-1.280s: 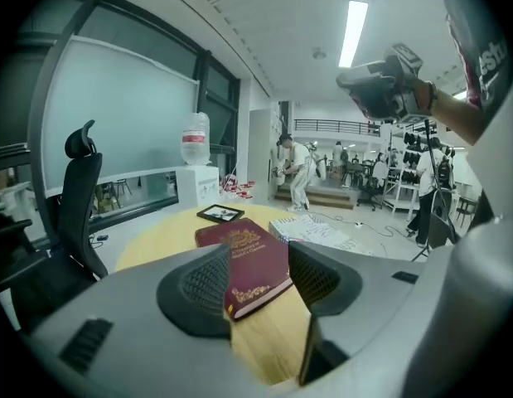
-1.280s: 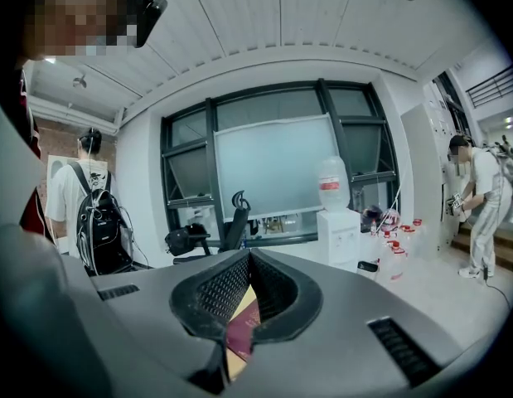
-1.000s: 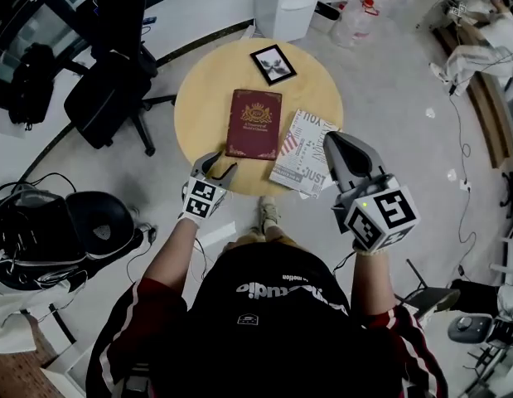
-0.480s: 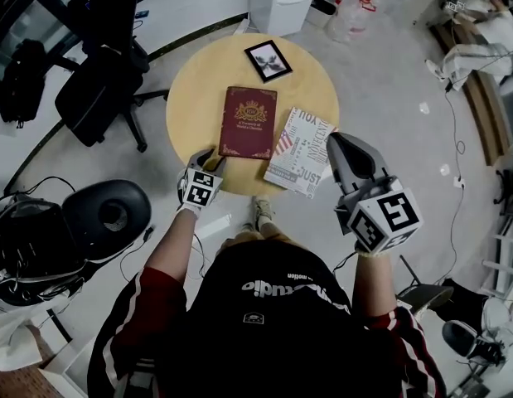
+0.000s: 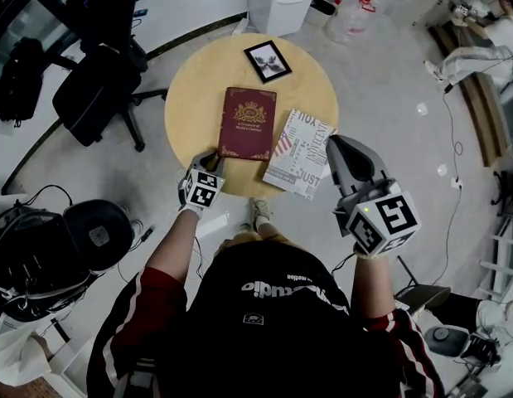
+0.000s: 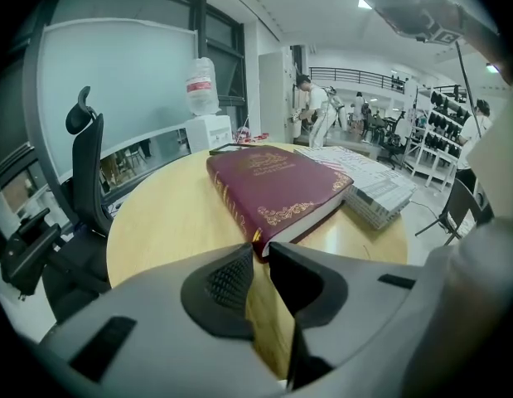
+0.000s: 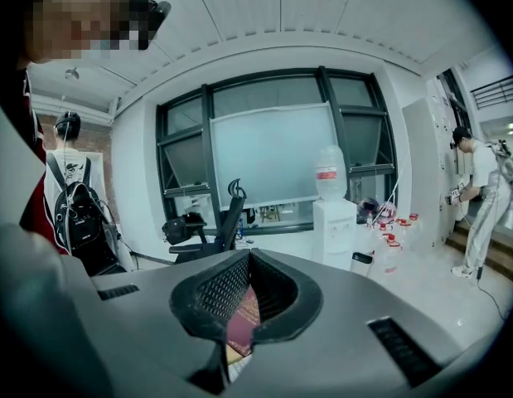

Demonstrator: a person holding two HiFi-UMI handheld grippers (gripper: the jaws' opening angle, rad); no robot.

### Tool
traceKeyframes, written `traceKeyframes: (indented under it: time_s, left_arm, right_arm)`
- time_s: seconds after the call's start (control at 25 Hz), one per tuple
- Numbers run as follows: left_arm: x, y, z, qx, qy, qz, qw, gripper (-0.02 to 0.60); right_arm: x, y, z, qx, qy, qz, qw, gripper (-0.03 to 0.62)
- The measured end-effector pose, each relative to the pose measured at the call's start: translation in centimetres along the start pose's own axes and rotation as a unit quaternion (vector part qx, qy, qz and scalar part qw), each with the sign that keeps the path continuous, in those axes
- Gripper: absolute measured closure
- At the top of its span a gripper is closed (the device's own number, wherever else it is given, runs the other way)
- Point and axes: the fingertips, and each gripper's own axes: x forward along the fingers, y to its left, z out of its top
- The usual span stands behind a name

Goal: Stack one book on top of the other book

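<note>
On the round wooden desk point(image 5: 190, 89), found both books flat, side by side and not yet stacked. Recorded the maroon hardback point(image 5: 249, 123), gilt-ornamented, left of centre, with its right edge touching or just beside the white lettered book point(image 5: 300, 152); cannot settle which from above. Noted a small framed picture point(image 5: 268, 61) at the far side, apart from both and no part of the job.

Logged the left tongs point(image 6: 260, 257) low at the desk's near edge, aimed at the near left corner of the maroon hardback, jaws just closed down to a narrow slit. Saw that corner right at the mouth of the slit, not back between the ribbed pads; no firm hold evident. Logged the right tongs point(image 7: 249, 257) fully closed and empty, raised over the near right end of the white lettered book, clear of it.

Judged the step in hand as the first pickup, namely taking the maroon hardback by its corner. Assessed the task as barely begun. Expect the next move to need a sure bite on that corner, a lift clear of the desk, a carry to the right and a square set-down on the white lettered book. Flagged slip risk from so small a purchase on a heavy volume.
</note>
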Motion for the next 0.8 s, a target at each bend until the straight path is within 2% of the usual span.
traceKeyframes:
  time_s: [0.32,0.52,0.8]
  left_arm:
    - [-0.5,0.1,0.1,0.004,-0.001,-0.001,1.0,0.541]
    - [-1.3,0.6,0.9,0.005,-0.022,0.009,0.9997,0.558]
    - [-2.8,1.1,3.3,-0.038,-0.045,0.0,0.9982,0.563]
  right_arm:
    - [0.1,0.5,0.4,-0.003,0.001,0.001,1.0,0.565]
    - [-0.2,0.7,0.7,-0.005,0.0,0.0,1.0,0.565]
    - [-1.1,0.7,0.9,-0.006,-0.011,-0.001,1.0,0.565]
